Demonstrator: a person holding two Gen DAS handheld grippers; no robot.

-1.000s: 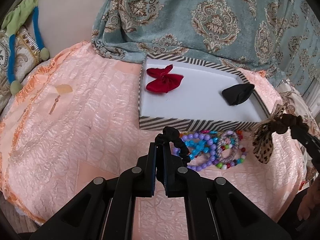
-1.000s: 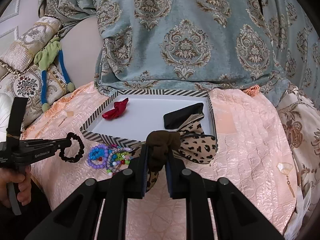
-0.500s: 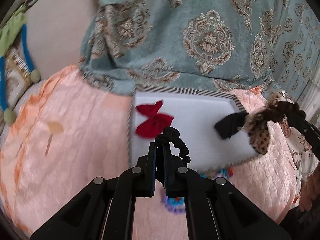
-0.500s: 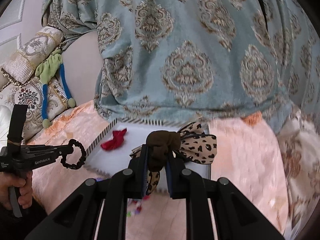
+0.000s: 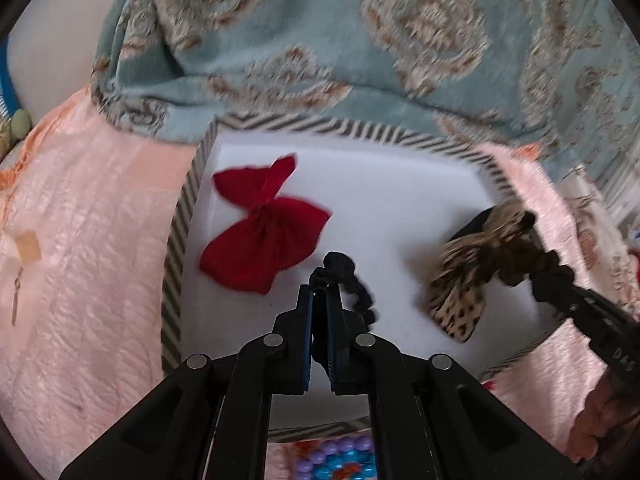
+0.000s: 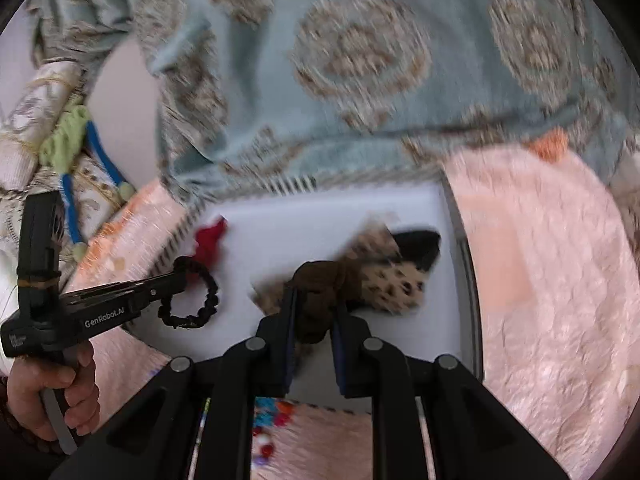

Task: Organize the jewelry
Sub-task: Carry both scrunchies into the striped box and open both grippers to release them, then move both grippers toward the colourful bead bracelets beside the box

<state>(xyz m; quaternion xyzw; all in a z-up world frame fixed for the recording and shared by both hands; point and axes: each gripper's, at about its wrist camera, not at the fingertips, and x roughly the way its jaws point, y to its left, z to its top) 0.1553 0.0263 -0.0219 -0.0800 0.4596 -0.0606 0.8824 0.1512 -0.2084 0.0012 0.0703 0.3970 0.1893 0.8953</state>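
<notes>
Black scrunchie point(image 5: 352, 280) pinched in the left claw point(image 5: 320, 300), jaws fully closed on it, hanging over the white floor of the striped box point(image 5: 176, 264). Right claw point(image 6: 314, 312) clamped narrow on the brown knot of the leopard bow point(image 6: 392, 284), also over the box. Done: red bow point(image 5: 260, 240) and a black piece point(image 6: 420, 244) lie inside. Left: release both, then the bead bracelets point(image 5: 340, 460) on the pink bedspread point(image 5: 92, 240). A second ago both claws hung short of the box, over the bracelets; both have since carried in over it.
</notes>
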